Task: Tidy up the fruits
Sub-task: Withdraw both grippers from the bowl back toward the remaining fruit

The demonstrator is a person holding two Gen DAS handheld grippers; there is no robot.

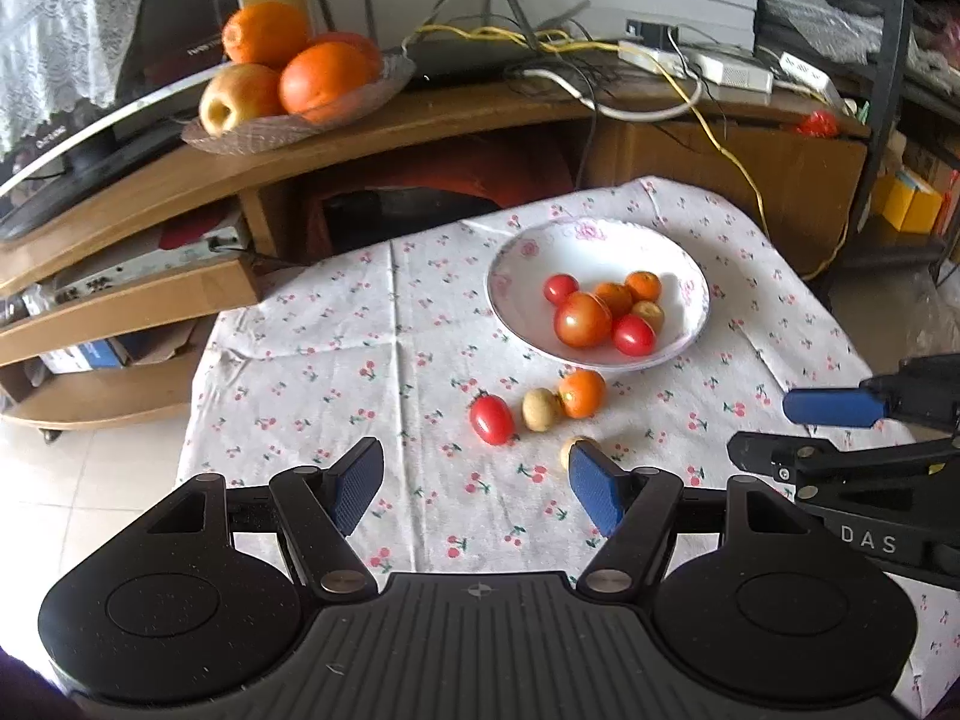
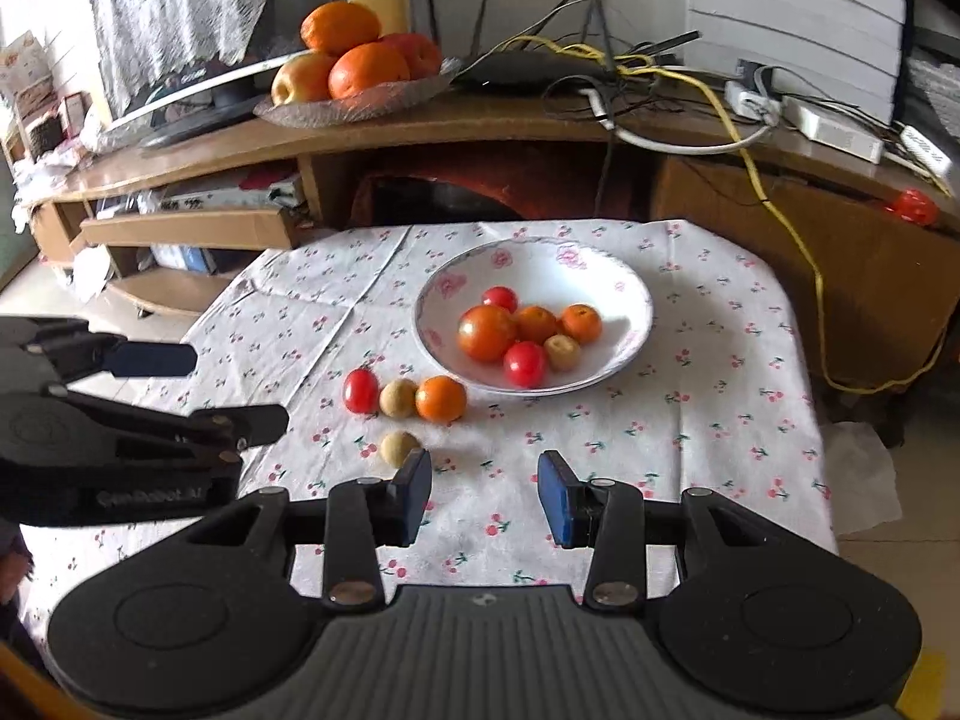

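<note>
Hovering spread and unladen, left claw (image 1: 477,489) and right claw (image 2: 485,498) face the cherry-print cloth-covered desk (image 2: 708,420); ahead, white floral-rimmed ceramic bowl (image 2: 600,276) holds tomatoes and small oranges.

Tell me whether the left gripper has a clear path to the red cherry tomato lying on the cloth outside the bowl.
Probably yes. The left gripper has its jaws open, and only bare tablecloth lies between them and the cherry tomato.

My left wrist camera looks forward and down along my fingers (image 1: 360,483) at the desk (image 1: 336,360) from close above; my right one, seemingly just beside it, faces likewise. Both share the white bowl (image 1: 522,276) (image 2: 624,288) and the wooden shelf (image 1: 420,114) (image 2: 480,120) behind.
</note>
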